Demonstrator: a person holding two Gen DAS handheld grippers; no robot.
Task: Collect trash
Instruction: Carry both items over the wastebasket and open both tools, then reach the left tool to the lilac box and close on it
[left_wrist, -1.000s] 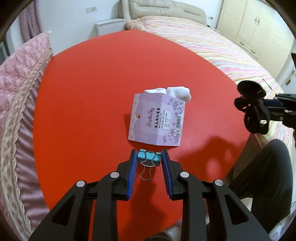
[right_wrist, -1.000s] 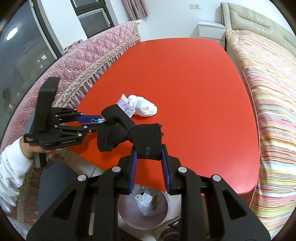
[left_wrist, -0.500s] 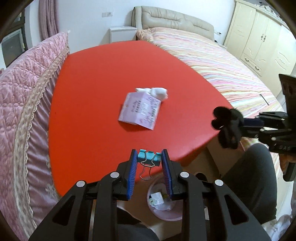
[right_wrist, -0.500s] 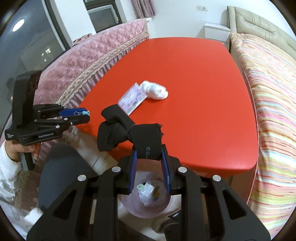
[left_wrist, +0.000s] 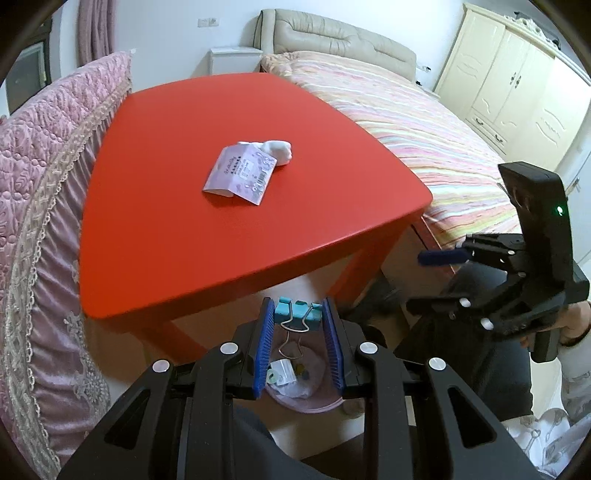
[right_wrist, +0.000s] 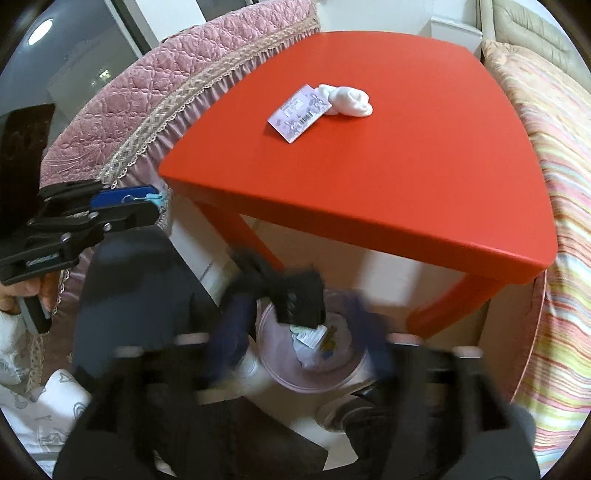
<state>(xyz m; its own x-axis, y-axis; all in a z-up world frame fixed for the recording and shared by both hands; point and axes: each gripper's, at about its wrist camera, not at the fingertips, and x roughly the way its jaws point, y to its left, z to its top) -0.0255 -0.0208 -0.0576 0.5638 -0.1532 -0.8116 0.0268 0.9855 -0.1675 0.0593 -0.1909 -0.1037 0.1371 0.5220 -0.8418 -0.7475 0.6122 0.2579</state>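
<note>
Two grippers, both off the near edge of the glossy red surface (left_wrist: 221, 221) and poised above the pale pink round trash bin (right_wrist: 280, 376) on the floor

- Left gripper (left_wrist: 297, 334): blue-padded fingers pinching a small light-blue binder clip with wire handles (left_wrist: 297, 314); clip's long axis runs crosswise between the pads, handles hanging toward the bin, which sits directly beneath
- Right gripper (right_wrist: 295, 332): heavily motion-blurred; fingers appear spread, wide apart either side of the bin
- Crumpled black fabric strap (right_wrist: 291, 295): between and just ahead of the right fingers, over the bin's rim, apparently loose and dropping; contact cannot be told through the blur
- Bin contents: scraps of paper and packaging
- Remaining on the surface, well apart from both grippers: flat lilac printed cardboard tag with barcode (left_wrist: 240, 173), touching a balled white sock (left_wrist: 279, 149) at its far end

Judgement: left clip next to release; left hand nearer the tag
</note>
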